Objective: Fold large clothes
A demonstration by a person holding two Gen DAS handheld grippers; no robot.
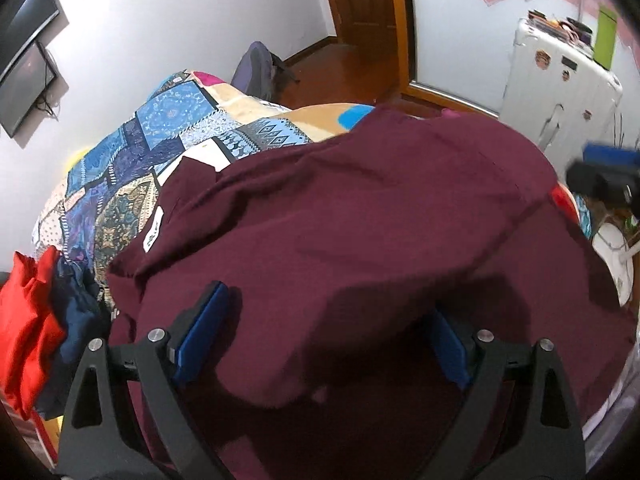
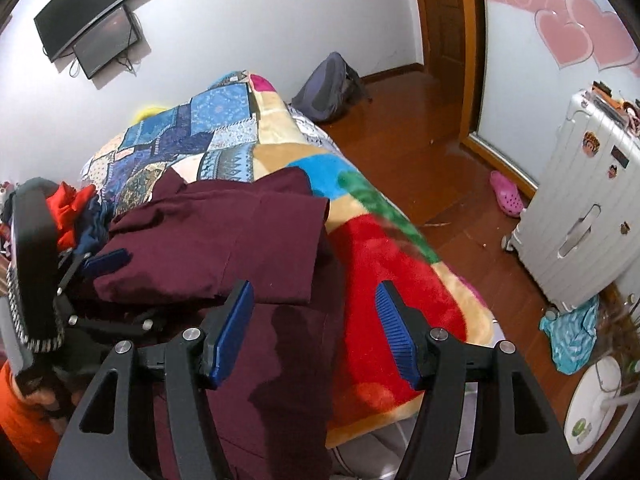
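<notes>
The maroon garment (image 2: pixel 224 240) lies just left of the right claw (image 2: pixel 316 332), which is spread and empty. The left claw (image 1: pixel 324 344), also spread with cloth between its pads, is the one over it.

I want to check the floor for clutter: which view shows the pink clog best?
The right wrist view: the pink clog lies in full sight on the wooden floor near the white suitcase. In the left wrist view, the maroon garment fills the frame and no clog can be made out.

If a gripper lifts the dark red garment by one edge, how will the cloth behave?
The maroon garment is probably floppy: it lies in soft folds and creases on the blanket. Lifted by one edge, the rest would likely hang and drag. It seems light, so it may slide and unfold.
</notes>
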